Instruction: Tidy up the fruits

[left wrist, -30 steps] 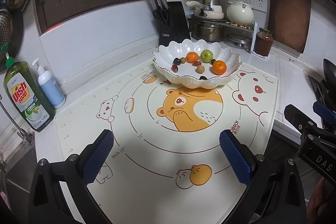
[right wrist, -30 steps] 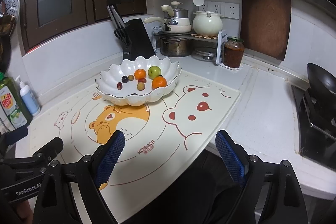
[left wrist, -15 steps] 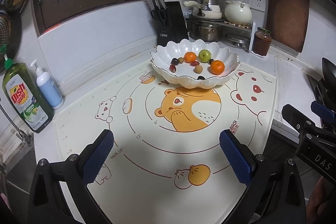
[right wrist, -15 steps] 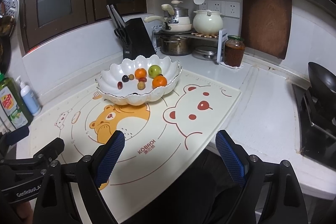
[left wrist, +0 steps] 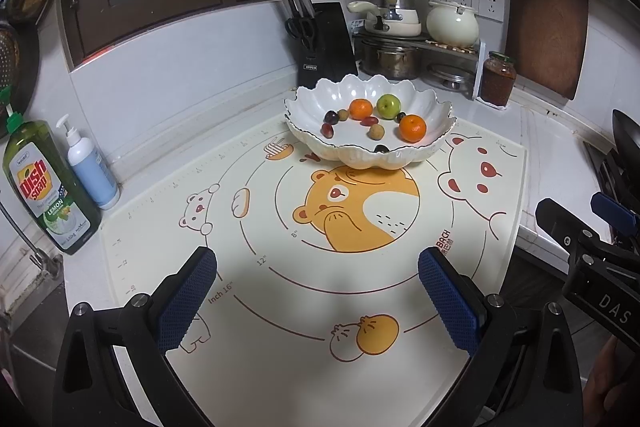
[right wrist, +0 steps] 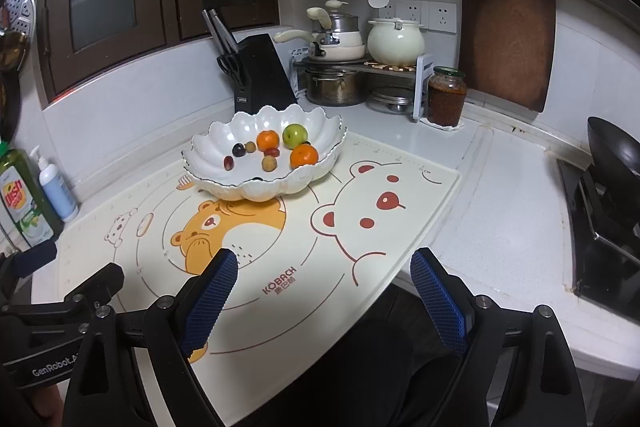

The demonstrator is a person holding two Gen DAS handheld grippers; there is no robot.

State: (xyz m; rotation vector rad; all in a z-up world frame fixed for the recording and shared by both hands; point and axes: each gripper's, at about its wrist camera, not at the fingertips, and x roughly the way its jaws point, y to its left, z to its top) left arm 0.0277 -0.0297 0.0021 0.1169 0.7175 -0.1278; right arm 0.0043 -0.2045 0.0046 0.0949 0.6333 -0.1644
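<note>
A white scalloped bowl [left wrist: 428,107] [right wrist: 216,151] stands at the far end of the bear-print mat [left wrist: 304,291] [right wrist: 360,187]. In it lie two oranges [left wrist: 412,127] [right wrist: 304,155], a green apple [left wrist: 388,105] [right wrist: 295,135], dark grapes [left wrist: 330,116] [right wrist: 238,149] and small brown fruits [left wrist: 376,132] [right wrist: 269,163]. My left gripper [left wrist: 318,301] is open and empty over the mat's near part. My right gripper [right wrist: 324,297] is open and empty at the mat's front edge, well short of the bowl.
A dish soap bottle [left wrist: 44,187] and a pump bottle [left wrist: 90,165] stand at the left. A knife block [left wrist: 326,43], pots on a rack [left wrist: 400,39] and a jar [left wrist: 497,79] line the back. A stove with a black pan [right wrist: 612,163] is at the right.
Both grippers have drifted slightly; the bowl sits a little lower and nearer in the left wrist view. Both stay open and empty.
</note>
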